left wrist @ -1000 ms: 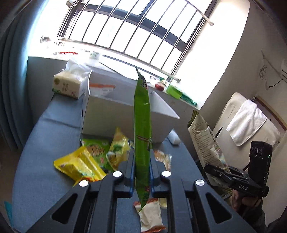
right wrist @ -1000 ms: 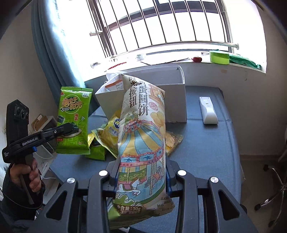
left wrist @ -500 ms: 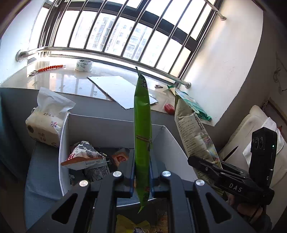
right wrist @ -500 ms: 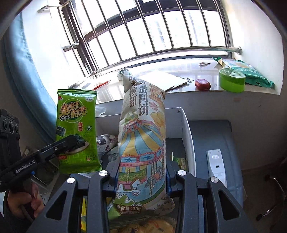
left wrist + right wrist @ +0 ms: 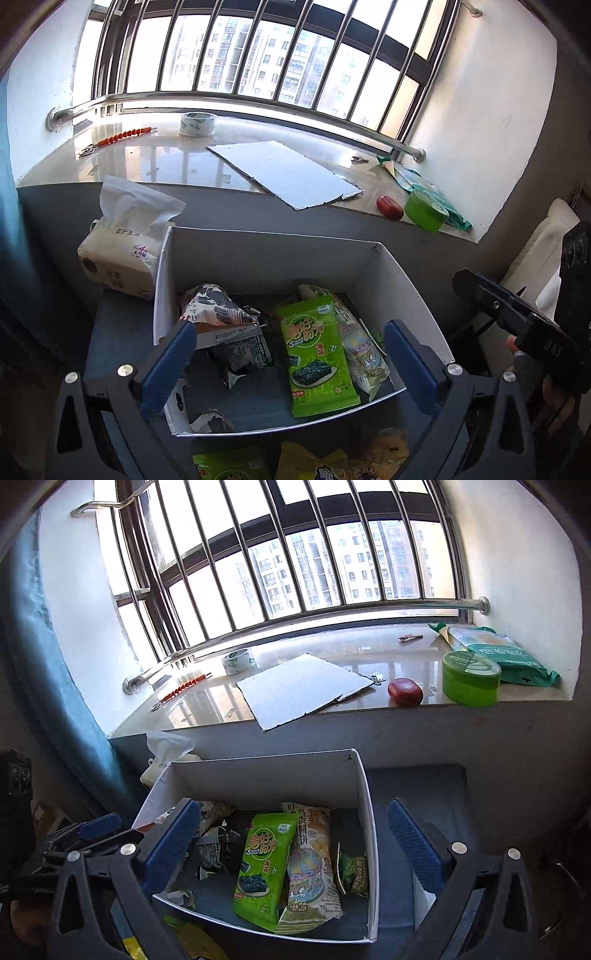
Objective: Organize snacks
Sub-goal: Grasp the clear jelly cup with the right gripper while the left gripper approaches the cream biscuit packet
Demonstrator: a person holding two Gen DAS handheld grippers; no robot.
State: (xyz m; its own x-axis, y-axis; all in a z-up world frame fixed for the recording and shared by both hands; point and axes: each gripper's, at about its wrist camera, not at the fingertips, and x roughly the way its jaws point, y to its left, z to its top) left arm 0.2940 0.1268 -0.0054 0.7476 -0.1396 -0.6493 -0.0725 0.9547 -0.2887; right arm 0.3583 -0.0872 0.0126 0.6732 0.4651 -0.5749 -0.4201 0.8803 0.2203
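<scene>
Released since a second ago, the green seaweed packet [image 5: 317,354] lies in the white box [image 5: 258,258] beneath the left tongs [image 5: 291,369], spread wide, empty. Right view: right tongs [image 5: 291,849] gape empty; biscuit bag [image 5: 314,867] beside the packet.

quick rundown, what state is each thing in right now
left gripper: jaws open, empty, above the box
right gripper: jaws open, empty
white box: open top, holding snacks
green seaweed pack: lying flat in the box, face up
carousel biscuit bag: lying in the box, partly under the seaweed pack
tissue pack: opened, a tissue sticking out
green tub: lid on, on the sill
tape roll: lying flat on the sill
</scene>
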